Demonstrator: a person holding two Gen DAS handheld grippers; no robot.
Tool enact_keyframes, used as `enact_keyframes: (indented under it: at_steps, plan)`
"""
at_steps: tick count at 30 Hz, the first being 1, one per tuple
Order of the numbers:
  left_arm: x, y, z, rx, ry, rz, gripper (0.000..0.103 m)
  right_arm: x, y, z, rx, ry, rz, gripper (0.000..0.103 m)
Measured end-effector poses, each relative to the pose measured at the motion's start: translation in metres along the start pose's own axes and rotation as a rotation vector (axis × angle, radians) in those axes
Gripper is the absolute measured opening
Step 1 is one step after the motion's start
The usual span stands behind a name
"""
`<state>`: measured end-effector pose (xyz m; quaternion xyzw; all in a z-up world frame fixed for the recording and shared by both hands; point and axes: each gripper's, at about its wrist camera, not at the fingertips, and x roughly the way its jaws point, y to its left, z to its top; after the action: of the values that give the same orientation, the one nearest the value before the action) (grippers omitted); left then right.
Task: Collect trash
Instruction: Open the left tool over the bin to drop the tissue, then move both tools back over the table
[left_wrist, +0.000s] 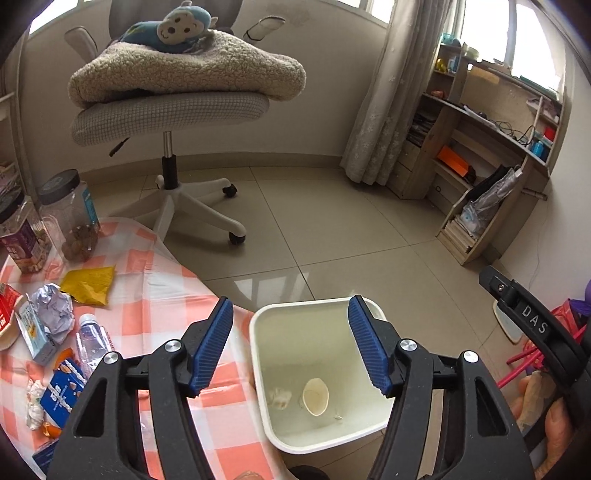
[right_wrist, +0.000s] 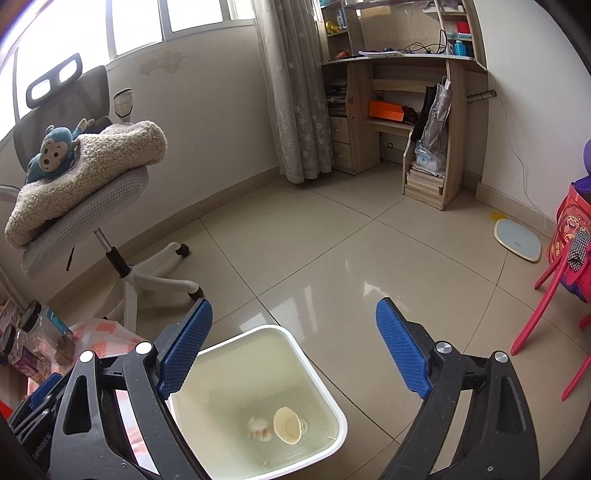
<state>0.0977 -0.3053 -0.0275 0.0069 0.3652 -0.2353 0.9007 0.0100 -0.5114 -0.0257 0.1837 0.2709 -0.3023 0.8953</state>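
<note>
A white trash bin (left_wrist: 258, 332) stands on the floor beside the table; it also shows in the right wrist view (right_wrist: 332, 406). Inside lie a crushed paper cup (left_wrist: 316, 397) (right_wrist: 287, 425) and a crumpled tissue (left_wrist: 280, 398) (right_wrist: 258, 430). My left gripper (left_wrist: 291, 350) is open and empty above the bin. My right gripper (right_wrist: 295, 350) is open and empty above the bin's far side. On the checked tablecloth (left_wrist: 159, 295) lie a yellow wrapper (left_wrist: 88, 284), crumpled paper (left_wrist: 51, 310), a small plastic bottle (left_wrist: 92, 343), a carton (left_wrist: 35, 332) and a blue snack pack (left_wrist: 62, 391).
Two jars (left_wrist: 70, 214) stand at the table's far left. An office chair (left_wrist: 173, 110) with a blanket and plush monkey stands behind the table. A wooden desk with shelves (right_wrist: 424, 122) is by the wall. A red stool (right_wrist: 546, 295) and a floor scale (right_wrist: 517, 243) are on the right.
</note>
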Motion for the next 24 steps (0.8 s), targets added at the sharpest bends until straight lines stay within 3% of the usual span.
enact_keyframes:
  at_steps: [2,7,10,17,24]
  plan:
    - [-0.009,0.007,-0.001,0.000,-0.037,0.042,0.071,-0.006,0.010,-0.003,-0.029,-0.024,-0.001,0.096]
    - [-0.036,0.024,0.000,-0.015,-0.132,0.158,0.088,-0.025,0.038,-0.014,-0.078,-0.093,0.029,0.096]
    - [-0.050,0.041,-0.001,-0.039,-0.175,0.234,0.091,-0.031,0.057,-0.022,-0.106,-0.095,0.061,0.096]
    - [-0.063,0.085,-0.012,-0.064,-0.166,0.350,0.091,-0.043,0.098,-0.040,-0.186,-0.103,0.117,0.096]
    - [-0.069,0.131,-0.029,-0.100,-0.118,0.412,0.091,-0.047,0.142,-0.061,-0.263,-0.055,0.171,0.096]
